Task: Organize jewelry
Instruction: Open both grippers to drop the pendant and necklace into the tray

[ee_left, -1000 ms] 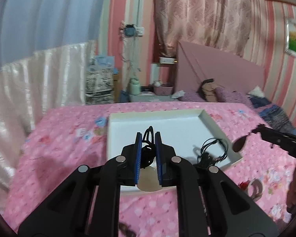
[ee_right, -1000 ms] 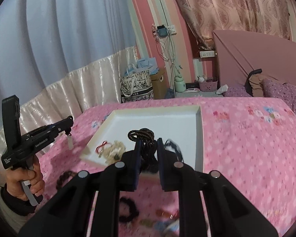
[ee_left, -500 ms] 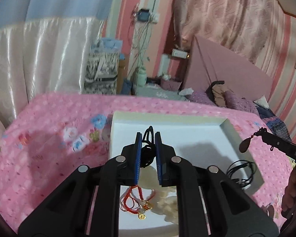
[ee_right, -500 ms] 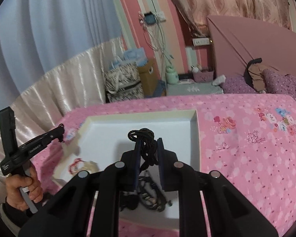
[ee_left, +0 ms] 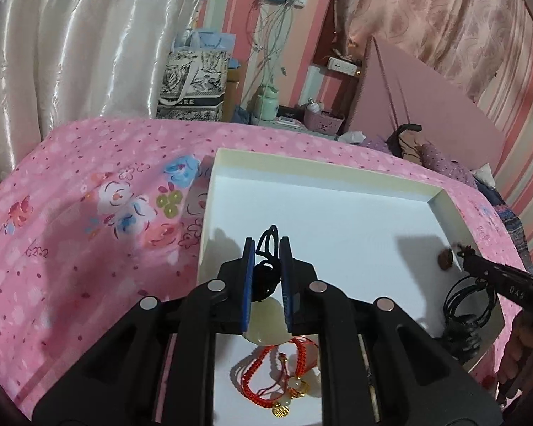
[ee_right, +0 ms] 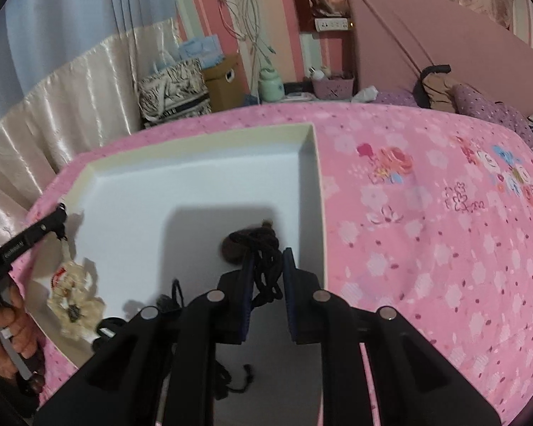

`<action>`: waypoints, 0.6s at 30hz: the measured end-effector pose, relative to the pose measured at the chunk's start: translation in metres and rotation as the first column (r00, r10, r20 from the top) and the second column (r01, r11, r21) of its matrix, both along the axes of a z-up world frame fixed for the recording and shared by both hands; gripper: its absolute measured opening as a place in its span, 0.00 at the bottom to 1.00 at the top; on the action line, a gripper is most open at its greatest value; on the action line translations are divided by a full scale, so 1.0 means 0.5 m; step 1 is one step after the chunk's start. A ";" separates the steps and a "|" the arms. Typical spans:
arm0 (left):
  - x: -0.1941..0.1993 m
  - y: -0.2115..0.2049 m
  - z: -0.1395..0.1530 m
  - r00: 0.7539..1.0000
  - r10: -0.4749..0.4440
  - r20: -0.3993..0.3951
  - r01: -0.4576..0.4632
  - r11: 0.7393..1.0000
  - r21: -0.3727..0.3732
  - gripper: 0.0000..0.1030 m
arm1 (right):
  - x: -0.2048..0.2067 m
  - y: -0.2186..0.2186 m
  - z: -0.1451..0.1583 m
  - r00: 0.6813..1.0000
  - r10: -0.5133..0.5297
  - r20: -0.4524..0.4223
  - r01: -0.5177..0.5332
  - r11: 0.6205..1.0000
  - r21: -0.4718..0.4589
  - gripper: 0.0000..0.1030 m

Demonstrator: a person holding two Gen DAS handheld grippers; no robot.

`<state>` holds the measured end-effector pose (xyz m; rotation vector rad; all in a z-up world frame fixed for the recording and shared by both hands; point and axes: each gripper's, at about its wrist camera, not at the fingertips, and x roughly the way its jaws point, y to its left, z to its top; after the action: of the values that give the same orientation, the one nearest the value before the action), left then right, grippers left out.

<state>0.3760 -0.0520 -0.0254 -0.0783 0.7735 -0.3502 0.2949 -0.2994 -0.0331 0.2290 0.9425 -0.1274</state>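
Note:
A white tray lies on the pink floral bedspread. My left gripper is shut on the black cord of a necklace, and its pale jade pendant hangs under the fingers over the tray's near left part. The right wrist view has my right gripper shut on another black cord, its brown pendant dangling low over the tray floor. Each gripper shows in the other's view: the right gripper at the right edge, the left gripper at the left edge.
Red braided bracelets with gold charms and pale beads lie in the tray's near corner. Coiled black cords rest by the tray's right rim. A hand grips the left handle. A bag, cables and a bedside shelf stand beyond the bed.
Both grippers have come down and forward over the tray, which now fills more of each view. Each still holds its black cord, and the brown pendant now hangs just above the tray floor.

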 end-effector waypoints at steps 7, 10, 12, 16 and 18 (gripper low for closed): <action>0.011 -0.001 -0.017 0.999 0.037 -0.035 -0.036 0.999 0.040 0.17 | 0.005 0.011 -0.001 1.000 0.017 -0.010 -0.018 0.999 -0.028 0.18; 0.009 -0.010 -0.014 0.999 0.020 -0.029 -0.018 0.999 0.050 0.24 | 0.003 0.013 -0.001 1.000 0.027 -0.011 -0.027 0.999 -0.024 0.18; 0.009 -0.014 -0.013 0.999 0.023 -0.026 -0.021 0.998 0.065 0.25 | 0.001 0.014 0.004 1.000 0.024 -0.006 -0.025 1.000 -0.018 0.18; 0.006 -0.013 -0.010 1.000 0.019 -0.023 -0.018 0.999 0.049 0.28 | -0.004 0.008 0.008 1.000 0.022 0.007 -0.022 1.000 -0.010 0.18; 0.002 -0.007 -0.009 1.000 0.009 -0.023 -0.008 1.000 0.024 0.32 | -0.007 0.007 0.016 0.999 0.029 0.027 -0.029 1.000 0.005 0.18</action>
<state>0.3771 -0.0553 -0.0301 -0.0633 0.7999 -0.3321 0.2913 -0.2960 -0.0249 0.2215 0.9192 -0.0945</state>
